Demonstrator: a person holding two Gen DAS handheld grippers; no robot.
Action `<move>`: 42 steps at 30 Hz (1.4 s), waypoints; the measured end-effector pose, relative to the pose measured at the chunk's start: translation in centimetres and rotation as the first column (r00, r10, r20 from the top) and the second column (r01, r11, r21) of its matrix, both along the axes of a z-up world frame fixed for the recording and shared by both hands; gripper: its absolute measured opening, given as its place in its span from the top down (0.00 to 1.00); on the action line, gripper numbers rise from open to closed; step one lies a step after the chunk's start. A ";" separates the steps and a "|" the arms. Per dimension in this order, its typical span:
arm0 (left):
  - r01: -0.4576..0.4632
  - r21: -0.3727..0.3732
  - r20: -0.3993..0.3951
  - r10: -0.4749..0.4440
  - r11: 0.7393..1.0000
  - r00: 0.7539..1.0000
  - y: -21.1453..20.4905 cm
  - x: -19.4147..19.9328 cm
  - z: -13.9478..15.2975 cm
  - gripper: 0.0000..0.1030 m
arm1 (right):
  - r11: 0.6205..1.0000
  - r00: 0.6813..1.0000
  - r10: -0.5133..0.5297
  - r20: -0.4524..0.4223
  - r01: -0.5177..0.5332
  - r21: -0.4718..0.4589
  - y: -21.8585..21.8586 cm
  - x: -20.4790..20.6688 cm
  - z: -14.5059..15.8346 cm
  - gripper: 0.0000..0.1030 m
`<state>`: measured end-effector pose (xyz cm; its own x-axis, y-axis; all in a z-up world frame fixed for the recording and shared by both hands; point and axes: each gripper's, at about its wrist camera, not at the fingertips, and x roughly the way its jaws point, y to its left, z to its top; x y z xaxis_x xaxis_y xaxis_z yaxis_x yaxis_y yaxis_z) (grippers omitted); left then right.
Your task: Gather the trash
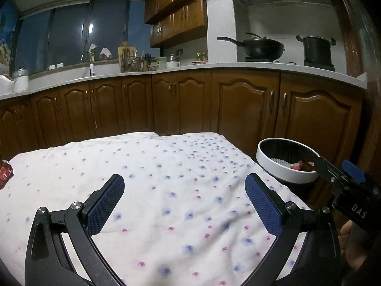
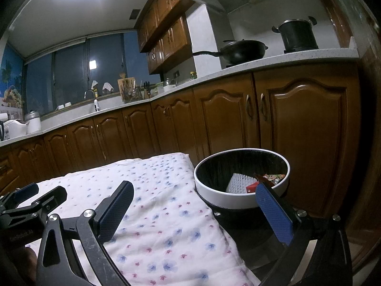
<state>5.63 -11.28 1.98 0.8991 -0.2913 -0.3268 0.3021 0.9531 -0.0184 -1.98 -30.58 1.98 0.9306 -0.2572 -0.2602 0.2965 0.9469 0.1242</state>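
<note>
A round bin with a white rim [image 2: 223, 202] and black liner stands off the table's right edge; it also shows in the left wrist view [image 1: 273, 164]. Inside lie a white foam net [image 2: 239, 182] and red wrappers [image 2: 269, 178]. A red shiny wrapper [image 1: 4, 172] lies at the table's far left edge. My left gripper [image 1: 184, 200] is open and empty over the flowered cloth [image 1: 166, 166]. My right gripper [image 2: 195, 211] is open and empty, straddling the table's right edge near the bin; it shows in the left wrist view [image 1: 333, 174].
Brown wooden cabinets [image 1: 181, 102] run behind the table under a pale countertop [image 1: 214, 68]. A wok [image 1: 262, 46] and a pot [image 1: 316, 47] stand on the stove. A sink, faucet and utensil rack [image 1: 129, 62] stand below the window.
</note>
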 end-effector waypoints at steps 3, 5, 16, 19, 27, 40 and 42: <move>0.003 0.000 -0.003 -0.003 1.000 1.000 0.0 0.0 -0.1 0.00 | 1.000 1.000 0.000 -0.001 0.000 0.001 0.0 0.0 0.0 0.00; 0.002 0.002 -0.005 -0.002 1.000 1.000 0.0 0.0 -0.2 0.00 | 1.000 1.000 -0.001 -0.001 0.001 0.001 -0.2 0.0 0.1 0.00; 0.006 0.003 -0.006 -0.006 1.000 1.000 0.0 -0.1 -0.2 0.00 | 1.000 1.000 -0.001 0.000 0.001 0.001 0.0 0.0 0.1 0.00; 0.007 0.003 -0.007 -0.007 1.000 1.000 -0.1 -0.2 -0.2 0.00 | 1.000 1.000 0.000 -0.001 0.000 0.002 -0.1 0.0 0.1 0.00; 0.008 0.001 -0.009 -0.008 1.000 1.000 -0.1 -0.1 -0.2 0.00 | 1.000 1.000 0.000 -0.003 0.000 0.004 -0.1 0.1 0.0 0.00; 0.007 0.001 -0.010 -0.007 1.000 1.000 -0.1 -0.2 -0.2 0.00 | 1.000 1.000 0.000 -0.003 0.000 0.005 -0.1 0.1 0.0 0.00; 0.007 0.001 -0.010 -0.007 1.000 1.000 -0.1 -0.2 -0.1 0.00 | 1.000 1.000 0.000 -0.004 0.000 0.006 0.0 0.1 0.1 0.00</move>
<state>5.48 -11.41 1.86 0.8937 -0.2973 -0.3360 0.3086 0.9510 -0.0204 -1.90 -30.62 2.05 0.9297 -0.2553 -0.2655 0.2967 0.9462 0.1291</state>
